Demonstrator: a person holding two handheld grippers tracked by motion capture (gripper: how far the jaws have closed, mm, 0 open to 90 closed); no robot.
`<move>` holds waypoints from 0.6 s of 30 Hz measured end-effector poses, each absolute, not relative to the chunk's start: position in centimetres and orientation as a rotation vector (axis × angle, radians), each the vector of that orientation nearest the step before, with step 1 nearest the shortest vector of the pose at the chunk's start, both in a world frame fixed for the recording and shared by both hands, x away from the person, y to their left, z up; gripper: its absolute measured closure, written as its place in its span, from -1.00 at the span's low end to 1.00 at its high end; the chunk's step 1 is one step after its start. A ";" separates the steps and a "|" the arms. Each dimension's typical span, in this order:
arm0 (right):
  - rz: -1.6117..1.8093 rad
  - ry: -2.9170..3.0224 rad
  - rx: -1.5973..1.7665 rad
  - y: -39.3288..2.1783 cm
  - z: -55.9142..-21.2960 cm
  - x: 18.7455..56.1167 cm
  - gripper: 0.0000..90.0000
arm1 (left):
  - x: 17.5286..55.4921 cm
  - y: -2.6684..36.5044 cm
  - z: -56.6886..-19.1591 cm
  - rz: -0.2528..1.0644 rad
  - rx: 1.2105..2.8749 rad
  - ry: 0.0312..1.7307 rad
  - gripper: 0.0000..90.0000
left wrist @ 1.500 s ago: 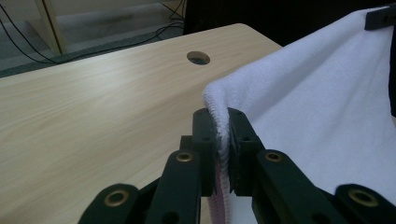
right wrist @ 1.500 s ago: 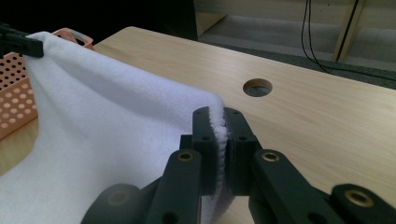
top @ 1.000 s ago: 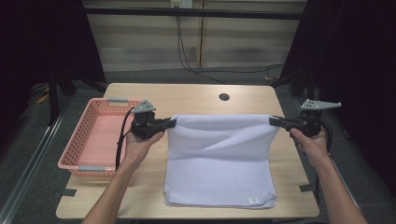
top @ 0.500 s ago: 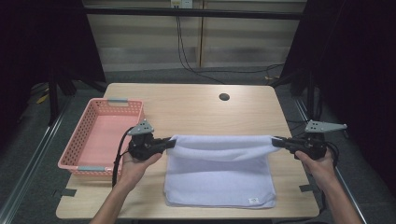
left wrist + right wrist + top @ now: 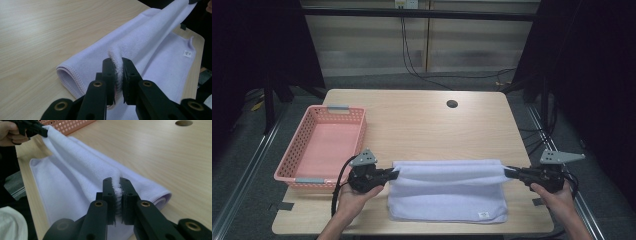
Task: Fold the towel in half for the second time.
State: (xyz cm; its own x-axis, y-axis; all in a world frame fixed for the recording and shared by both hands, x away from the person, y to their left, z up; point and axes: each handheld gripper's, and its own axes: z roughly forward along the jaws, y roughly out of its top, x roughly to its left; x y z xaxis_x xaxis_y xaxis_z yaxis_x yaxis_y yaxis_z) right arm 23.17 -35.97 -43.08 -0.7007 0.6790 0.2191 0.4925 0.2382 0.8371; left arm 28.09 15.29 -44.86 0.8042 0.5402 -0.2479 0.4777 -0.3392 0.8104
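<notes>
A pale lavender towel [image 5: 447,192] lies on the wooden table [image 5: 422,125] near its front edge, with its far edge lifted and stretched between my two grippers. My left gripper [image 5: 396,173] is shut on the towel's left corner [image 5: 117,65]. My right gripper [image 5: 506,171] is shut on the right corner [image 5: 117,187]. The held edge hangs low over the lower layer, and the cloth folds over along its far side [image 5: 65,72]. A small white label [image 5: 483,215] sits at the towel's front right.
A pink mesh basket [image 5: 292,162] stands at the table's left, close beside my left gripper. A round cable hole [image 5: 452,104] is in the table's far part. A hand holds each gripper. Dark floor lies beyond the table's edges.
Both grippers have moved toward the table's front edge and down, carrying the towel's held edge over the lower layer. The hanging fold is much shallower now.
</notes>
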 end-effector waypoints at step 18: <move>1.299 2.527 1.145 -34.9 -47.1 20.0 0.73 | 25.6 15.7 -47.5 0.006 2.093 0.730 0.73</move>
State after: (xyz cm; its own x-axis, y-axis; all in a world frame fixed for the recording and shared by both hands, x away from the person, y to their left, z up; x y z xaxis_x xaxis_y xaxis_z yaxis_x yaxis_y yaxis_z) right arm 20.01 -34.94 -47.07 -0.7180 0.6489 0.2519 0.5824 0.3619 0.7279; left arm 25.57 15.69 -47.53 0.8264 0.4999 -0.2591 0.4958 -0.4281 0.7556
